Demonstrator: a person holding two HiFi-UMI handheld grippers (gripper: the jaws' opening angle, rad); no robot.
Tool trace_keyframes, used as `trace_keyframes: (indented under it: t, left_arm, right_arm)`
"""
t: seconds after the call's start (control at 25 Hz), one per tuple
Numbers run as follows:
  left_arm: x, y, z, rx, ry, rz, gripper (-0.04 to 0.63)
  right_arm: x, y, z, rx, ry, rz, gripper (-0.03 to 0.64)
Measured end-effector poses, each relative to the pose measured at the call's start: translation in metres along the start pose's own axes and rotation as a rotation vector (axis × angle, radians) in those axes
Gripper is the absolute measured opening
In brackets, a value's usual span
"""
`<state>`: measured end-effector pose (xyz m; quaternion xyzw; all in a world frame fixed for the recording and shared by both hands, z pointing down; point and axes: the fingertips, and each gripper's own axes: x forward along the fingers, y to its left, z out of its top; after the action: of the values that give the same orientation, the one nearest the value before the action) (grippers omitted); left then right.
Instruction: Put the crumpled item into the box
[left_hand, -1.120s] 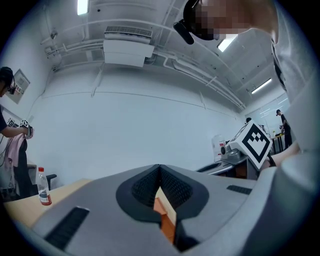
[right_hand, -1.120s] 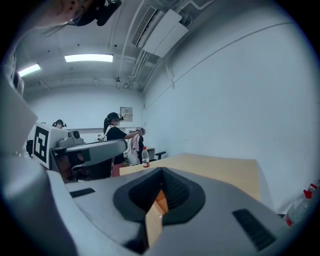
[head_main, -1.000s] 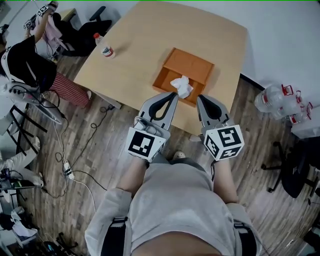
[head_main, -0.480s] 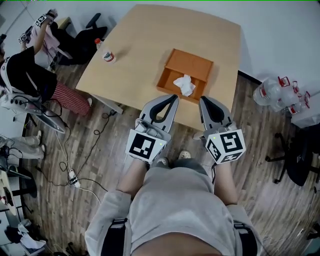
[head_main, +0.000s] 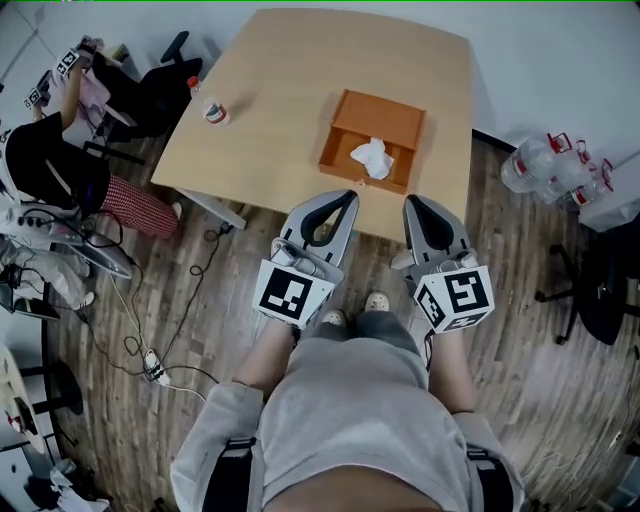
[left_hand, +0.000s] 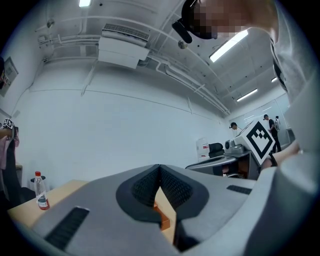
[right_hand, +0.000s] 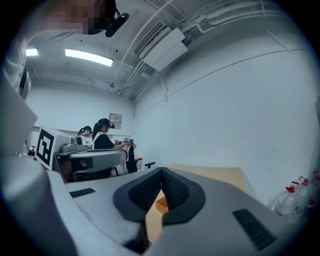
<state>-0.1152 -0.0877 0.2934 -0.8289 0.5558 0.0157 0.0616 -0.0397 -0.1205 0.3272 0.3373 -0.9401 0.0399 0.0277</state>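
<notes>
Two hand-held grippers project forward from the person's torso at the lower centre of the head view. Each is held level and points toward the table (head_main: 290, 90). The marker cubes sit nearest the body, and in the picture the jaw tips just overlap the near table edge. The left gripper (head_main: 350, 196) has its jaws fully together with nothing between them; the left gripper view shows the pads meeting at the tip. The right gripper (head_main: 409, 201) is likewise closed and empty.

Compared with the view a second ago, both grippers have drawn back from the box (head_main: 377, 106). Then, the tips flanked the crumpled item (head_main: 372, 157) at the box's near wall. Now a strip of bare tabletop separates the tips from the box. The crumpled item, a white wad, lies inside the box toward its near side, and neither gripper touches it. On this evidence the placement appears complete, and no further grasp appears necessary.

Beyond the box, a bottle (head_main: 210, 108) stands near the table's left edge. At the upper left of the frame, another person sits beside the table.
</notes>
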Motion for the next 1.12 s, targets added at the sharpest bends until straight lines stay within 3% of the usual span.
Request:
trace_keyframes:
  t: [0.56,1.12]
  left_arm:
    - [-0.038,-0.01,-0.004,-0.011,0.012,-0.03,0.012]
    - [-0.039,-0.007,0.003,-0.02,-0.019,-0.055,0.012]
  right_arm:
    - [-0.027,0.035,-0.004,-0.001,-0.031,-0.037,0.009]
    - [-0.028,0.045,0.003,-0.019,-0.044,-0.045,0.009]
